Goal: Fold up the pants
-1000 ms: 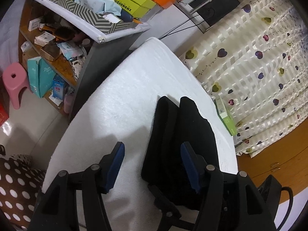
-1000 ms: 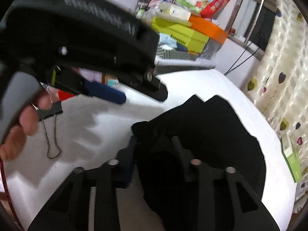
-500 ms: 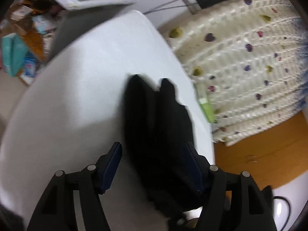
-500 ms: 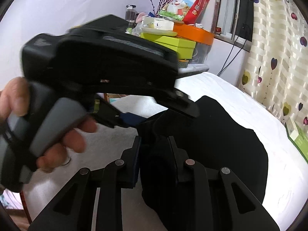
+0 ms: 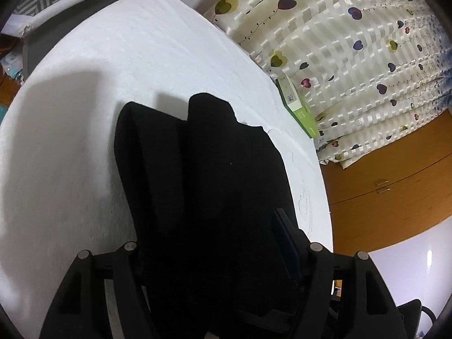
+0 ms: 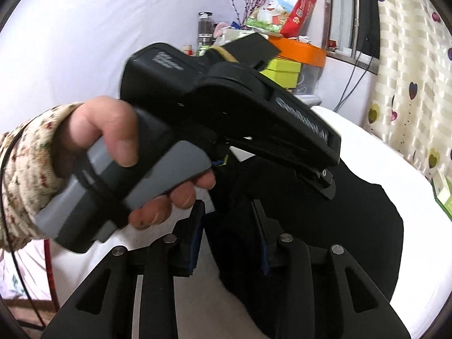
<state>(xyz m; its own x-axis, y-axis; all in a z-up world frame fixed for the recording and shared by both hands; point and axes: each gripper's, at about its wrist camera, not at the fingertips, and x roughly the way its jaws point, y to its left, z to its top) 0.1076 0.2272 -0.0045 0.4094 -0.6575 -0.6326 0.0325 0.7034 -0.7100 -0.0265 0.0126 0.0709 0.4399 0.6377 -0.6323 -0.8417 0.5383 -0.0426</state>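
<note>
The black pants (image 5: 214, 186) lie folded on the white table (image 5: 118, 56), also seen in the right wrist view (image 6: 353, 220). My left gripper (image 5: 217, 243) is open, its fingers straddling the near end of the pants; the left pad is hidden behind the cloth. My right gripper (image 6: 228, 234) is shut on a thick fold of the pants at their near edge. The left gripper's body (image 6: 240, 113), held by a hand (image 6: 113, 141), shows in the right wrist view, over the pants.
A green box (image 5: 299, 107) lies at the table's far right edge by the heart-print curtain (image 5: 353, 42). A cluttered shelf with coloured boxes (image 6: 288, 53) stands beyond the table. A wooden cabinet (image 5: 389, 192) is to the right.
My left gripper has moved forward and down over the pants, so the cloth now sits between its fingers. The right gripper has stayed clamped on the fold.
</note>
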